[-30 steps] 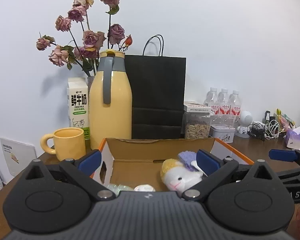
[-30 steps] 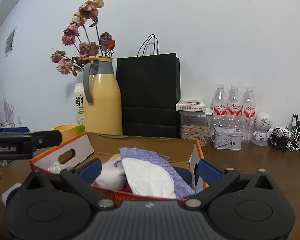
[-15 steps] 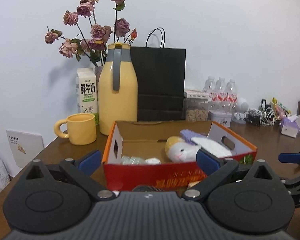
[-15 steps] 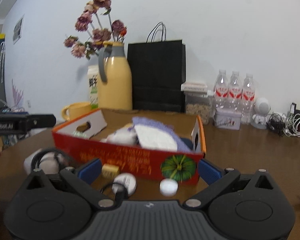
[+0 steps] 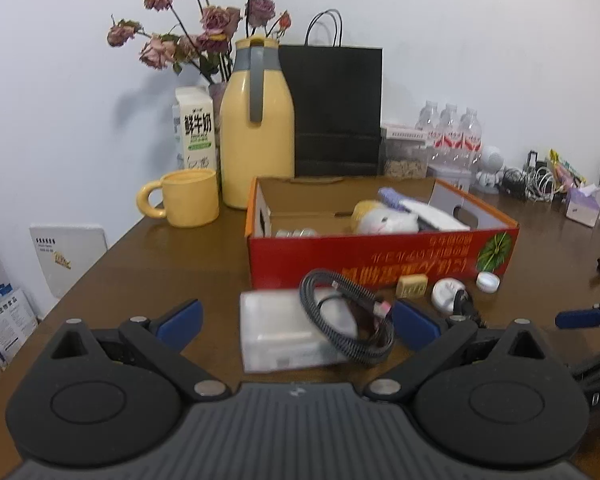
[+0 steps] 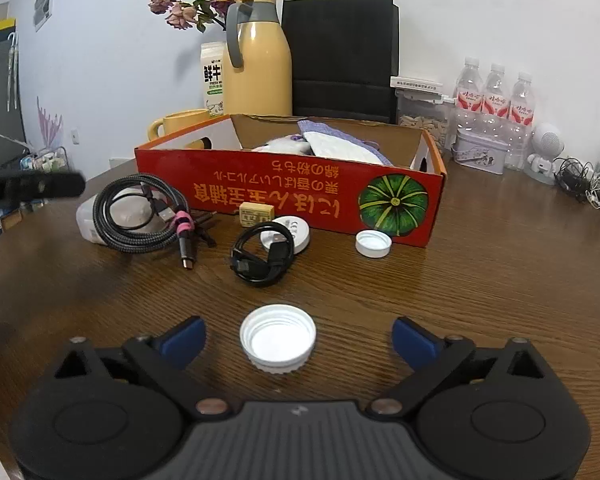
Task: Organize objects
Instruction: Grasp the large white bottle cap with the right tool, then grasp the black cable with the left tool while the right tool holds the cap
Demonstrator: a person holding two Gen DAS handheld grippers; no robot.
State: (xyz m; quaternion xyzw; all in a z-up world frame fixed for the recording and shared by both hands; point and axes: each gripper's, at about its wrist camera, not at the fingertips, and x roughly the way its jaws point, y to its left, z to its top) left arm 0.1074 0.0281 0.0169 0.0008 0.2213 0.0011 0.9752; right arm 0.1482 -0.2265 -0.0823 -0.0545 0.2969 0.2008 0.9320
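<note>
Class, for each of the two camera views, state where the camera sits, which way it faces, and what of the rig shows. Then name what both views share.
Left wrist: sits on the left gripper, facing the red cardboard box across a coiled braided cable; the right gripper's blue fingertip shows alongside.
Right wrist: sits on the right gripper, low over a white bottle cap, facing the same box.
Shared: box, cable, yellow thermos jug.

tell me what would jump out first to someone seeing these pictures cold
The red cardboard box with the green pumpkin print sits mid-table, soft toys and cloth piled inside. In front of it lies loose clutter: a braided cable coil, a small black cable and white bottle caps, one cap right between the open fingers of the right hand-held gripper. Behind the box stands a tall yellow thermos beside a black paper bag.
</note>
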